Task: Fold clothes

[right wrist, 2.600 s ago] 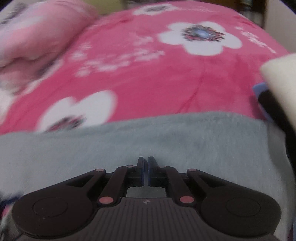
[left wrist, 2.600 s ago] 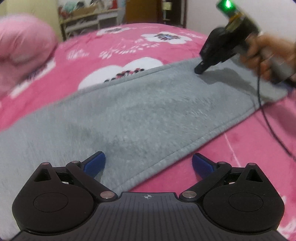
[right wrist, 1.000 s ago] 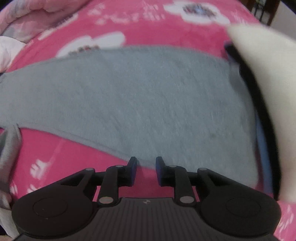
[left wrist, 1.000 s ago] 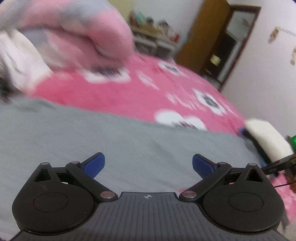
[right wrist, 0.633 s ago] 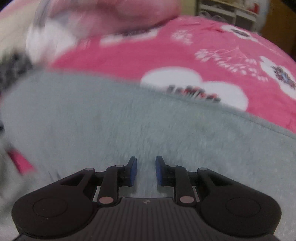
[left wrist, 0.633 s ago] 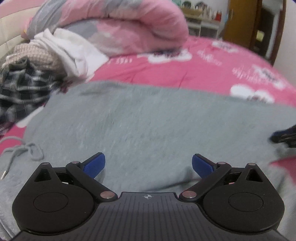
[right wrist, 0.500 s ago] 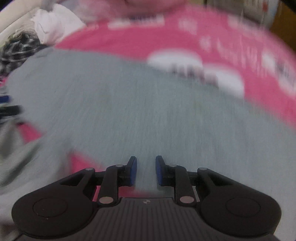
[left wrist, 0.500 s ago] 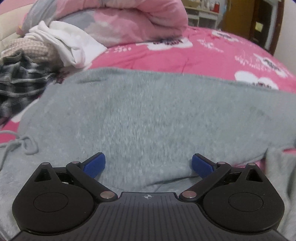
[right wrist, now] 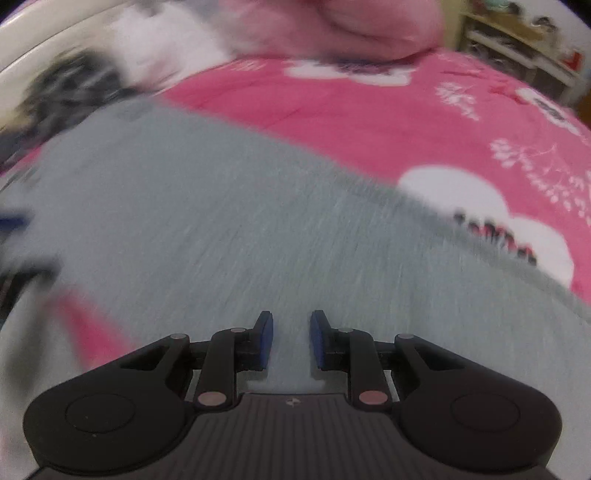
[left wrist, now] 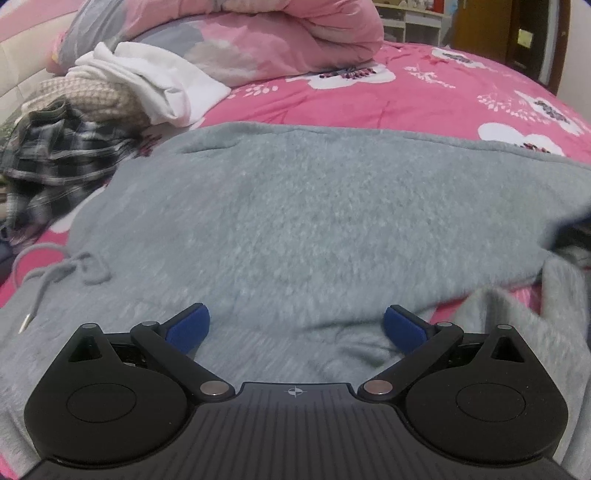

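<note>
Blue pads tip both of our tools. On the left gripper (left wrist: 295, 325) we hold the jaws spread wide, nothing between the pads, angled down over one grey fleece garment (left wrist: 314, 221). On the right gripper (right wrist: 291, 341) the jaws stand a narrow gap apart; we see grey fleece through the gap, but the pads do not press on it.

We count one grey garment, spread flat across the near half of the bed, directly under both tools. Its far edge runs as a hem across the left view. One drawstring (left wrist: 48, 280) with a metal tip lies on the cloth at the left, and a loose fold of the same grey (left wrist: 517, 314) bunches just beside our right-hand pad there.

Under it lies one pink bedspread (left wrist: 424, 99) with white flowers. At the head of the bed we count one rolled pink duvet (left wrist: 277, 40), and beside it a pile of three other pieces: one white garment (left wrist: 166, 85), one beige knit (left wrist: 88, 99), one dark plaid cloth (left wrist: 55, 155). Beyond the bed stand pale shelves (left wrist: 410, 18) and a brown wooden door (left wrist: 480, 26).

Our left view is sharp and shows the drawstring, the pile piece by piece and the door. Our right view is smeared by blur: the pile is only white and dark patches (right wrist: 74, 92), and the door is out of frame, though the shelves (right wrist: 517, 40) show at the top right.
</note>
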A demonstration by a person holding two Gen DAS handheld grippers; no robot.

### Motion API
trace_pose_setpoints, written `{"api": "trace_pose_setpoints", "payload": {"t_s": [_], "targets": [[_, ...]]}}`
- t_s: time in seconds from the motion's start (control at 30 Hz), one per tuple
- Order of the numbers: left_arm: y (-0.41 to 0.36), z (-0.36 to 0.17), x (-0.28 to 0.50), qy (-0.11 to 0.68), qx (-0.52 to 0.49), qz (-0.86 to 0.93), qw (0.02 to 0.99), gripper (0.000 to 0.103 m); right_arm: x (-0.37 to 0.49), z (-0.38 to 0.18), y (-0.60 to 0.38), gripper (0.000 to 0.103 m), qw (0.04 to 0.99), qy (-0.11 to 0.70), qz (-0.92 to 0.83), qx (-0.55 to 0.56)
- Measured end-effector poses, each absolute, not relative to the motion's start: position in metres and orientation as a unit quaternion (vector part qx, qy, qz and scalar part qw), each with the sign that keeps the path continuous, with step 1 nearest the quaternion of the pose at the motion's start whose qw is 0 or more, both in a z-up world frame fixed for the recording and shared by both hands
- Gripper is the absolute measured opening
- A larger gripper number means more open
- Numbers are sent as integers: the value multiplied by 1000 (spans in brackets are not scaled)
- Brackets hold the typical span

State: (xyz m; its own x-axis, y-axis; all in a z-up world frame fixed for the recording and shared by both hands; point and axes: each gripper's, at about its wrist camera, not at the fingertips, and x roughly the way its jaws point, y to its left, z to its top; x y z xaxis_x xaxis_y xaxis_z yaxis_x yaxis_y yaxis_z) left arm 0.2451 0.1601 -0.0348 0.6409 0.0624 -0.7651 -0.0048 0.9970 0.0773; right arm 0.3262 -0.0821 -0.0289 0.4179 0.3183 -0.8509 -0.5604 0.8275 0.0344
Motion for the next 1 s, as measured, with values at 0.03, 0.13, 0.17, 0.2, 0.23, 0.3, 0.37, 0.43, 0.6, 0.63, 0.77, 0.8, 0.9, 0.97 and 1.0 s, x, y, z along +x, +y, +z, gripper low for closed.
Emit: {"api": "trace_pose_setpoints", "payload": {"t_s": [0.03,0.13,0.17,0.2,0.23,0.3,0.37,0.43,0.6,0.63,0.77,0.8,0.9,0.97,1.0], "targets": [[162,-33,242,424,35,18,905,102,310,-22,-101,24,825,487,269,-104],[174,-14,224,418,22,23,908,100,265,-4,-162,24,808,525,261,-63],[181,-2,213,410,14,20,912,100,248,10,-178,24,817,513,257,-64],[189,12,200,401,12,19,916,100,230,23,-193,24,825,501,253,-65],[198,27,184,388,20,26,921,101,215,41,-205,24,835,485,252,-55],[214,56,154,363,44,49,929,101,181,78,-227,24,856,447,257,-41],[235,88,122,336,84,102,933,102,159,108,-230,28,873,401,274,-53],[252,106,102,315,93,142,934,103,132,134,-223,41,883,349,304,-81],[277,92,99,313,48,169,933,103,128,136,-175,55,853,318,413,-29],[277,79,106,317,30,161,934,103,133,132,-163,55,844,321,430,-12],[277,32,148,335,-16,153,929,102,199,72,-74,54,814,420,400,27],[274,21,159,338,-12,154,928,102,213,62,-54,53,811,431,394,29],[264,-8,188,343,35,174,923,102,264,39,-6,53,820,448,353,39],[263,-25,194,353,53,178,917,102,297,22,21,53,831,458,314,45],[265,-32,198,361,51,176,914,102,312,13,34,53,835,460,300,39]]}}
